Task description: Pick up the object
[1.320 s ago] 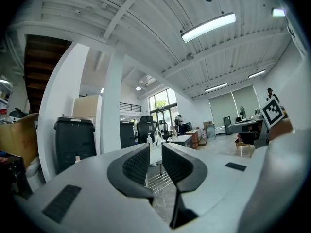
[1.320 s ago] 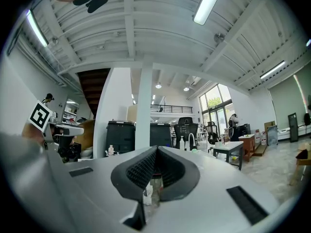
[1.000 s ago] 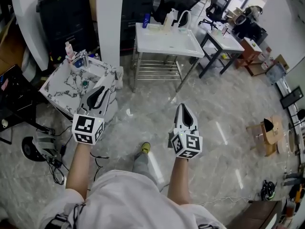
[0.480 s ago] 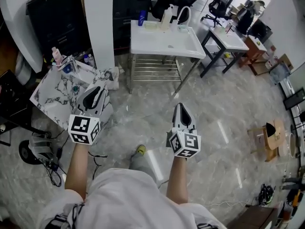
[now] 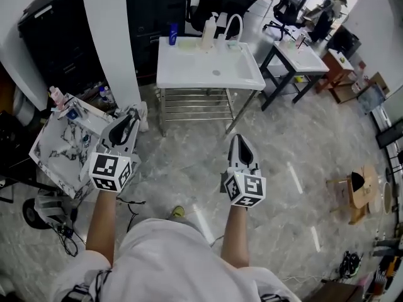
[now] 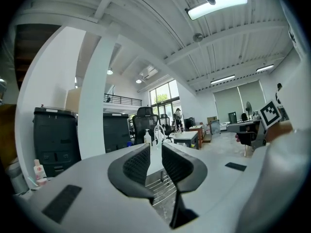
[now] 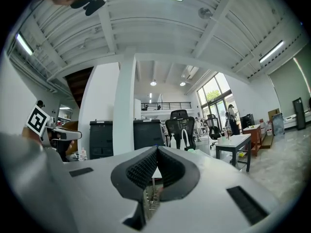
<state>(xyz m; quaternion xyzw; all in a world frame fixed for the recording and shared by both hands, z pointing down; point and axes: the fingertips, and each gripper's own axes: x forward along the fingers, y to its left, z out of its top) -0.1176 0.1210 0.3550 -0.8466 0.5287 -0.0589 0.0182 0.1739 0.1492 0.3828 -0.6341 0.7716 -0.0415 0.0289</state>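
Observation:
Both grippers are held out above the marble floor, and neither has anything in it. My left gripper [image 5: 128, 114] [image 6: 155, 148] has a narrow gap between its ribbed black pads. The pads of my right gripper [image 5: 240, 139] [image 7: 157, 151] touch at the tips. Ahead stands a white sink table [image 5: 189, 70] [image 6: 181, 136]. Along its far edge stand a blue bottle [image 5: 172, 34], a white pump bottle [image 5: 208, 25] [image 6: 147, 139] and a curved tap [image 5: 234, 25] [image 7: 185, 141]. I cannot tell which thing is the task's object.
A white column [image 5: 108, 36] rises at the left, between black cabinets [image 5: 47, 39]. A marble-topped stand [image 5: 60, 153] with small bottles is beside my left gripper. A second white desk [image 5: 301, 55] and office chairs [image 5: 286, 6] are at the far right, cardboard boxes [image 5: 356, 190] on the floor.
The view has moved forward: the white sink table is nearer and more central, and the marble stand has slid left. Both grippers keep the same pose and jaw state.

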